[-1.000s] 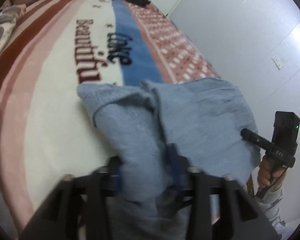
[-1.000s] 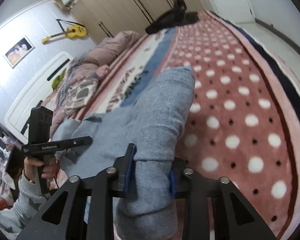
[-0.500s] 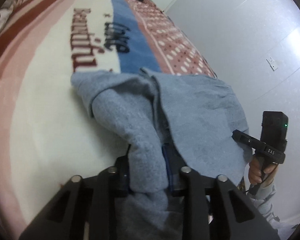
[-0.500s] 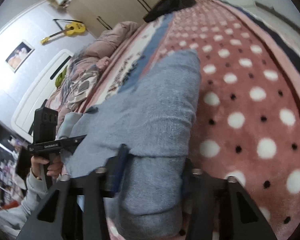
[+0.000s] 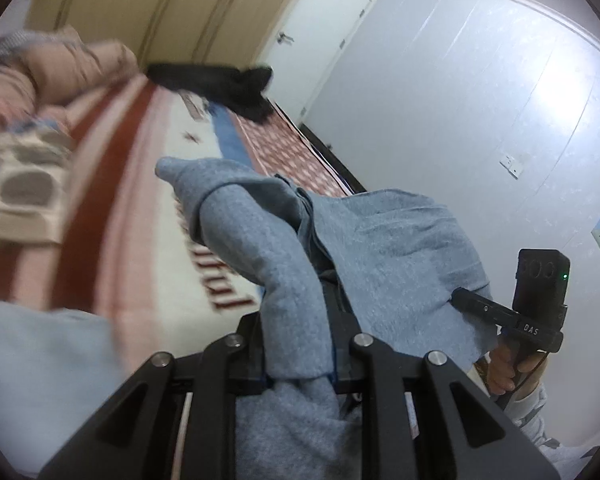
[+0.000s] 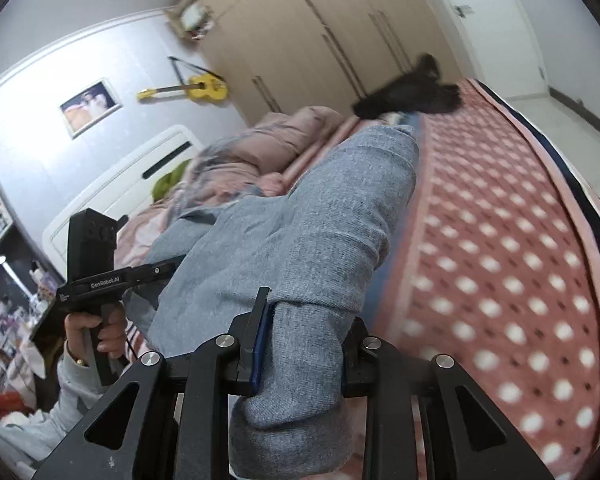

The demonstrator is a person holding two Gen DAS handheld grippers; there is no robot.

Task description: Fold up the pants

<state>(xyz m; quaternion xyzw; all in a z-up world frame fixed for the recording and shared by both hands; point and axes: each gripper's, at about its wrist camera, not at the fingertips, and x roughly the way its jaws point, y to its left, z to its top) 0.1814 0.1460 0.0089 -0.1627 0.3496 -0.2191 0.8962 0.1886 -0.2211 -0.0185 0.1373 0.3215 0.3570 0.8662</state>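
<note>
The bed (image 6: 512,240) carries a plush fleece blanket: pink with white dots on one side, then a blue stripe, a cream band with dark red lettering, and red and pink stripes. A puffy pink quilt (image 6: 268,140) is heaped at about 11 o'clock in the right wrist view, and a dark, limp garment (image 6: 408,96) lies at the bed's far end, toward 12 o'clock.

The pants (image 6: 312,232) are soft grey-blue knit with a fine nap, bunched in thick rounded folds. They hang raised above the blanket, their long axis running away from the claws toward the far end of the bed, the free end pointing to roughly 12 o'clock.

The right claw (image 6: 304,340), black metal with blue pads, is closing, its jaws narrowly apart and pinching a thick roll of the pants. The left claw (image 5: 298,346) is likewise closing, nearly together, and grips a fold of the same cloth.
</note>
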